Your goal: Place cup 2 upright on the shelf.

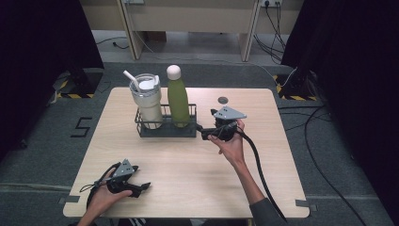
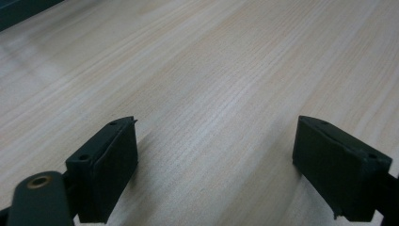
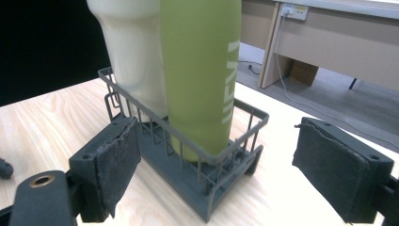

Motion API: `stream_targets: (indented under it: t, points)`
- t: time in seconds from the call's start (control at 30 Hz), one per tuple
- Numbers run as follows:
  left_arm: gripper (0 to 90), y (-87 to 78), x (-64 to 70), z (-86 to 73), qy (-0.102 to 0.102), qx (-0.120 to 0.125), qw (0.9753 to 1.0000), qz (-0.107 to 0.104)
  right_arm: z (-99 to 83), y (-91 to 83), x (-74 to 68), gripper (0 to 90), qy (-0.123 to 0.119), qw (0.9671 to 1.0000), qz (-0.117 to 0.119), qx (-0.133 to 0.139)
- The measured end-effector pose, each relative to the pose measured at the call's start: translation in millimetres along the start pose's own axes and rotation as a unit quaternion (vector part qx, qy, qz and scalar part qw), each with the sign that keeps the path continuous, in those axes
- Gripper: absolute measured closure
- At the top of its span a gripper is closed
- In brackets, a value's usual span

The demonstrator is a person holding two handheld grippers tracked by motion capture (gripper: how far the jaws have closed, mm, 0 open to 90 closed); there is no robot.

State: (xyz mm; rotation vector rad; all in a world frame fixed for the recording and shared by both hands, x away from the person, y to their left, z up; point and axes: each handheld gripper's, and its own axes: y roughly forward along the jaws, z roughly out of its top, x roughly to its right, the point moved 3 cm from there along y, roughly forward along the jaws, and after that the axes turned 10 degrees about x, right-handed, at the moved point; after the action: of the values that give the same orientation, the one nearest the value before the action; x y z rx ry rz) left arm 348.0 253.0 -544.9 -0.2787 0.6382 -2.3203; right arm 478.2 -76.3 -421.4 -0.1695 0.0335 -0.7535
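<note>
A dark wire basket [image 1: 167, 131] stands at the back middle of the wooden table [image 1: 188, 165]. In it stand a white tumbler [image 1: 147, 101] with a straw and a green bottle [image 1: 178, 101] with a white cap, both upright. My right gripper [image 1: 203, 133] is just right of the basket's end, open and pointing at it. In the right gripper view the basket [image 3: 221, 155], green bottle [image 3: 202, 70] and tumbler [image 3: 131, 47] sit just ahead of my open right gripper [image 3: 214, 136]. My left gripper [image 1: 142, 188] rests near the front left corner, open over bare wood [image 2: 216, 127].
A small dark round disc [image 1: 222, 100] lies in the tabletop behind the right gripper. The right gripper's black cable [image 1: 259, 169] trails to the front edge. Black curtains flank the table, cables lie on the floor, and a desk [image 1: 188, 19] stands behind.
</note>
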Motion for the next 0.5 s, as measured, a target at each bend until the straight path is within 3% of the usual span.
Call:
stream_targets:
  t: [0.5]
  points:
    - [14.0,0.1,-0.1,0.1,0.0,0.0,1.0,0.001,-14.9,-28.2,3.6,15.0,0.017,0.9998,-0.007,0.003]
